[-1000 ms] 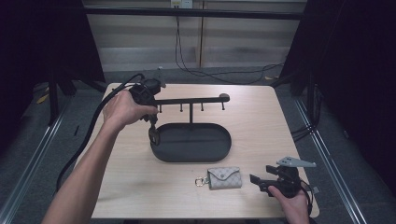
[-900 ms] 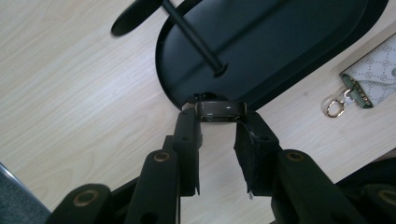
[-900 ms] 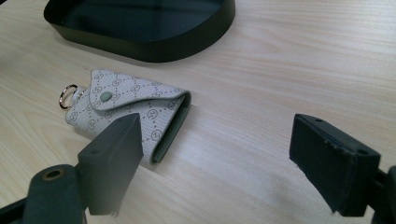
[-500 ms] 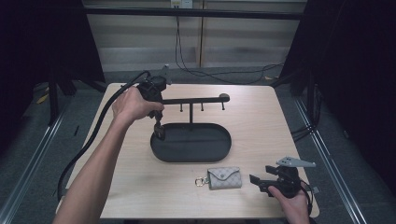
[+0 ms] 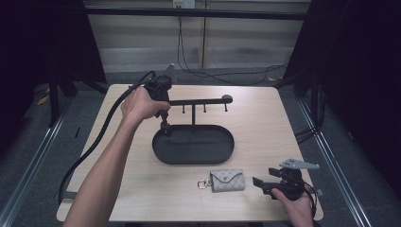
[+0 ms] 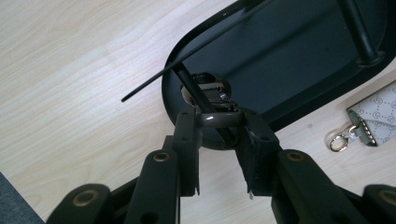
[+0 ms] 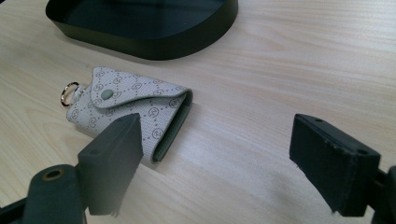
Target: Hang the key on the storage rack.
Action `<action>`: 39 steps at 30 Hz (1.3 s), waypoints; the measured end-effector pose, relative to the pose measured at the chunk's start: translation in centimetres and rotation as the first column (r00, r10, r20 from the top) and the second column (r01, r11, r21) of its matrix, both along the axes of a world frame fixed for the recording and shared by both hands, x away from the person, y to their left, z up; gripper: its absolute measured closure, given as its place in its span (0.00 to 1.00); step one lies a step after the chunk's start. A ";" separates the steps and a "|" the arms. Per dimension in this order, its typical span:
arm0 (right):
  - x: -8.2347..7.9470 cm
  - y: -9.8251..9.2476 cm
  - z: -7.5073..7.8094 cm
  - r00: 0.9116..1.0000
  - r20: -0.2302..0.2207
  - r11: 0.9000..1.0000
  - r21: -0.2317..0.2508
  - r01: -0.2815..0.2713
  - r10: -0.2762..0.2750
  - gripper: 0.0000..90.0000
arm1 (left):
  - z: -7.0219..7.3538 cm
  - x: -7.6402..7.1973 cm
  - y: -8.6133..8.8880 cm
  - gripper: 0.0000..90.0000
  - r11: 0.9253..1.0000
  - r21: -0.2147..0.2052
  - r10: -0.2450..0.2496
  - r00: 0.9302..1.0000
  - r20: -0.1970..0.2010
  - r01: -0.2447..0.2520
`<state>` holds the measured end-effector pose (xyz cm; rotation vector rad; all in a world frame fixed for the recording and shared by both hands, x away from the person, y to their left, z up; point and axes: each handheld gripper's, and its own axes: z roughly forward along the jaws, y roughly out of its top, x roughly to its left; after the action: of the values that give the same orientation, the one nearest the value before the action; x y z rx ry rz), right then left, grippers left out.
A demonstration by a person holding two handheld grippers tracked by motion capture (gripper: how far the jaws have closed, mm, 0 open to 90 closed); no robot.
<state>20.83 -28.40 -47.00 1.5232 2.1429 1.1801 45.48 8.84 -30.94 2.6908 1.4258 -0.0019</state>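
Your left hand [image 5: 142, 105] covers most of the left gripper [image 5: 165, 128] at upper left of the high view. In the left gripper view, the tray [image 6: 299, 70] is cut by the top and right edges, and the key pouch [image 6: 378, 119] by the right edge. What the pads clamp is too dark to name.

Your left gripper [image 5: 166, 128], clamped on a small dark metal ring [image 6: 219, 118], has drifted from the table's far-left corner toward its middle, over the black oval tray's [image 5: 158, 150] left rim.
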 end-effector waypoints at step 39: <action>0.2 0.2 0.0 1.000 -0.008 1.000 -0.003 0.003 -0.003 0.19 | 0.2 -3.5 5.0 0.26 0.991 -0.122 -0.058 0.998 0.010 0.059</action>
<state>21.01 -28.17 -47.04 1.5319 2.1464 1.1715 42.02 13.85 -30.75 2.6288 1.2998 -0.0818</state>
